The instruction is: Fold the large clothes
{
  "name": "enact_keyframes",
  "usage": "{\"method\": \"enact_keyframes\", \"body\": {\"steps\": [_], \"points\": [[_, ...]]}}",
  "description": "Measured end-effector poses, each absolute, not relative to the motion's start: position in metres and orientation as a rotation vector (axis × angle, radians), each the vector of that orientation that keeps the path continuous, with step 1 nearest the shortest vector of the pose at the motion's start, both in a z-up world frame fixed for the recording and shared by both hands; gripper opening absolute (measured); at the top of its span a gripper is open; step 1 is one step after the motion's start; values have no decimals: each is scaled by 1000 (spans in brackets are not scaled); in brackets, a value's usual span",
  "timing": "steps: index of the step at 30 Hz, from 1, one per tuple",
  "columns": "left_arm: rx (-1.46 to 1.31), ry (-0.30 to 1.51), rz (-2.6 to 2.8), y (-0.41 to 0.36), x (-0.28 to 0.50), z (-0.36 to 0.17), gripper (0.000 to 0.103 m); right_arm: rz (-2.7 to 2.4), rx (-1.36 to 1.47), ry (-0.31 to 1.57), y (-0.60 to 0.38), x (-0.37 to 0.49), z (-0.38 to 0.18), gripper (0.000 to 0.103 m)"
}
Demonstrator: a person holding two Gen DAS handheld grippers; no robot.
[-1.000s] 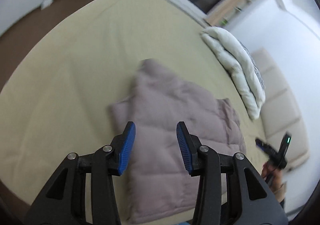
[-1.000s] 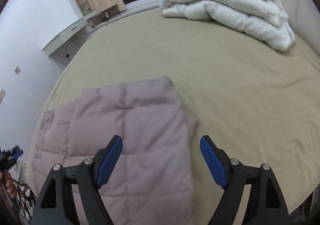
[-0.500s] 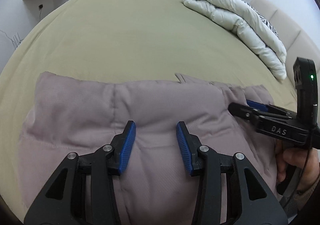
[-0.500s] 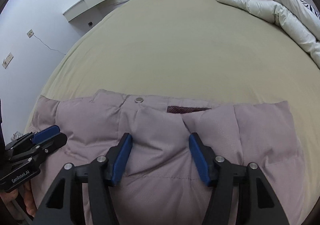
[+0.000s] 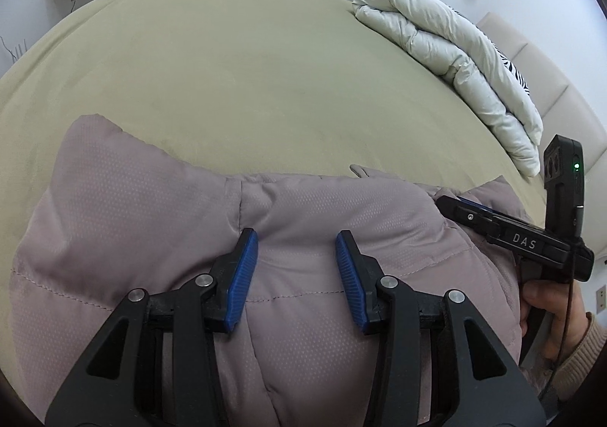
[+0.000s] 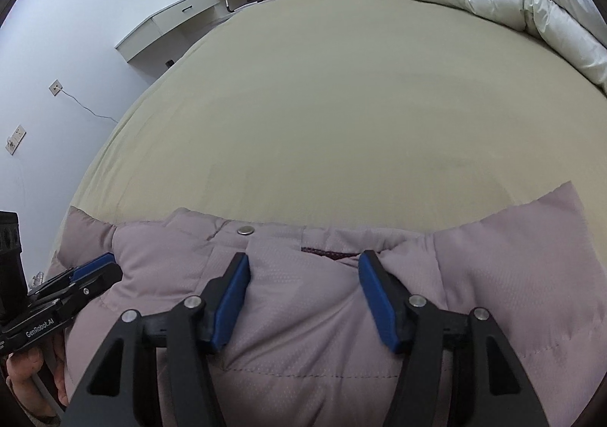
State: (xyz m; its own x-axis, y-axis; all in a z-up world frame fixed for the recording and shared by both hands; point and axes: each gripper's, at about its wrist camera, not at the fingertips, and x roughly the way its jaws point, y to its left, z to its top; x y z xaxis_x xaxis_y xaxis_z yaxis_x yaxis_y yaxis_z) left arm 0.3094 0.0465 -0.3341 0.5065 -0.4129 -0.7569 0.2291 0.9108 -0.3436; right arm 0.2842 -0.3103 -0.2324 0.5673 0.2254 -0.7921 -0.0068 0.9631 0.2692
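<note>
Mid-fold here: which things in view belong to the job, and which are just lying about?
In the job:
puffer jacket
left gripper
right gripper

Lying about:
white duvet, rolled at the bed's far side
bed sheet
wall desk

Bed (image 5: 246, 59) carries mauve padded coat (image 5: 151, 222), white duvet (image 5: 447, 44)

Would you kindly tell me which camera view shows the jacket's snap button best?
The right wrist view: the snap button sits in plain sight on the jacket, just beyond the right claw. The left wrist view shows only the quilted jacket fabric; no button is visible there.
</note>
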Motion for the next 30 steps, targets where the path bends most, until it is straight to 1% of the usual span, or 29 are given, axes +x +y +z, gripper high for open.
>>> {"method": "enact_keyframes", "body": {"steps": [3,6,8,11,13,14,16,18,19,22,25,28,30], "points": [[-231,975,-394,52,314,-340,41,135,271,964,-312,288,-238,63],[-259,984,-402,60,310,-333,41,147,289,961,-313,281,-232,62],[-268,985,-377,68,297,-317,42,138,328,952,-321,272,-216,62],[-251,949,-348,78,260,-290,42,85,301,852,-332,227,-178,63],[-244,918,-338,84,233,-280,42,38,268,802,-342,201,-166,68],[-220,913,-325,84,224,-280,42,5,244,818,-346,194,-169,68],[-186,899,-306,81,214,-285,42,-71,174,913,-353,188,-191,68],[-182,894,-312,79,211,-289,42,-90,161,922,-362,181,-211,70],[-175,893,-311,76,212,-290,42,-100,178,911,-367,179,-216,75],[-196,909,-317,74,216,-295,42,-142,215,935,-374,178,-220,83],[-223,941,-328,80,214,-292,42,-179,204,958,-377,174,-204,82],[-229,923,-324,85,200,-277,42,-192,233,896,-377,156,-184,80],[-215,902,-316,90,188,-276,42,-211,248,873,-378,141,-186,80]]}}
